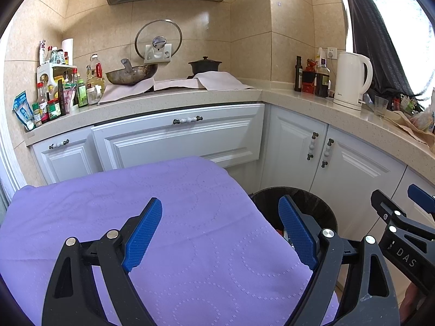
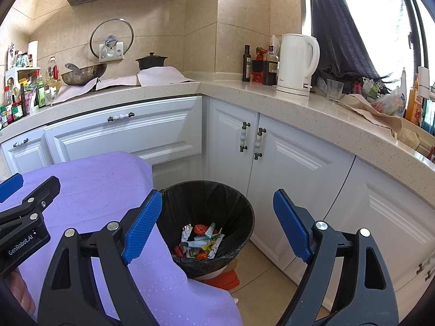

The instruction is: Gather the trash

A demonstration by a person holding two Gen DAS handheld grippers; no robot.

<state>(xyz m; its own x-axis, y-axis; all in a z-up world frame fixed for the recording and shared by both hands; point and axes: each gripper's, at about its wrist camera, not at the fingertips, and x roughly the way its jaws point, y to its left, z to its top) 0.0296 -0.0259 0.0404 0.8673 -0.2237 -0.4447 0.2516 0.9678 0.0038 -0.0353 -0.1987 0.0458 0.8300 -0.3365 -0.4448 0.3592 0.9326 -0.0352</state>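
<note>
Beside the purple-clothed table (image 2: pixel 89 190), on the floor by the white corner cabinets (image 2: pixel 293 163): black-lined trash bin (image 2: pixel 231 198), wrappers and tubes (image 2: pixel 202 240) heaped at its bottom. Right gripper (image 2: pixel 217 224) above the bin, jaws spread wide, holding nothing. Left gripper (image 1: pixel 220 232) over the cloth, likewise spread and unloaded.

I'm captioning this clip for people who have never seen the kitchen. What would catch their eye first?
Probably the purple cloth, spread wide across the foreground under the open left gripper. Next comes the black-lined trash bin on the floor beside it, in front of the white cabinets, with colourful wrappers at its bottom and the open right gripper poised above. Farther back, a white kettle stands on the counter.
</note>
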